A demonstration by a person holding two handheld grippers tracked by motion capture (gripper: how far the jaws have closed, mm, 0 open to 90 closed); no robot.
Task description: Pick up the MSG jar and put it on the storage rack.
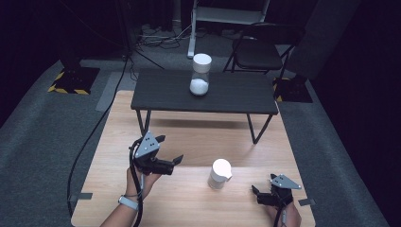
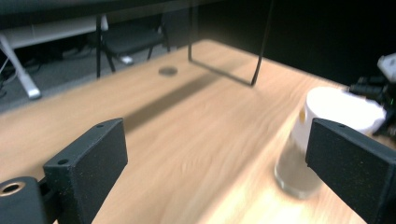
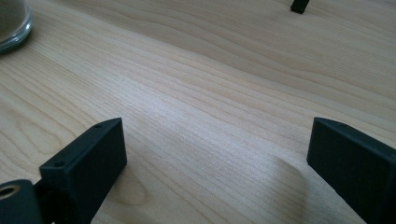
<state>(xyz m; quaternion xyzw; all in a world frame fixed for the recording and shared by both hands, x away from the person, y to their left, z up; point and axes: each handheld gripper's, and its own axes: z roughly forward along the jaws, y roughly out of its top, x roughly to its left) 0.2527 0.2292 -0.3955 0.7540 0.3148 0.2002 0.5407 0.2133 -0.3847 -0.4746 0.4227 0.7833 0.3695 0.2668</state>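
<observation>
A light wooden desk (image 1: 189, 142) is seen from above, with a small dark bench-like table (image 1: 236, 97) standing across its far half. Near the middle of the desk's near edge stands a glass jar with a white lid (image 1: 220, 173), upright and untouched.

The left gripper (image 1: 171, 150) is held by a hand above the desk toward the near left corner, its jaws standing wide apart with nothing between them, pointing across at the jar. In the left gripper view the jar (image 2: 322, 140) is blurred and partly hidden behind the right-hand black jaw; its white lid and clear lower body can be made out, but what is inside cannot. The jar lies ahead of the jaws, not yet between them.

The right gripper (image 1: 259, 193) rests low by the near right corner of the desk, also spread open and empty, well apart from the jar. The hand holding it is cut off by the bottom of the high view. In the right gripper view bare wood grain lies between the jaws, and just the base of the jar (image 3: 14, 25) shows, cut off at the upper left corner.

A second white-lidded jar (image 1: 201, 74) with white contents stands on the dark table near its far edge. A folding chair (image 1: 257, 52) sits on the floor behind, half lost in darkness.
</observation>
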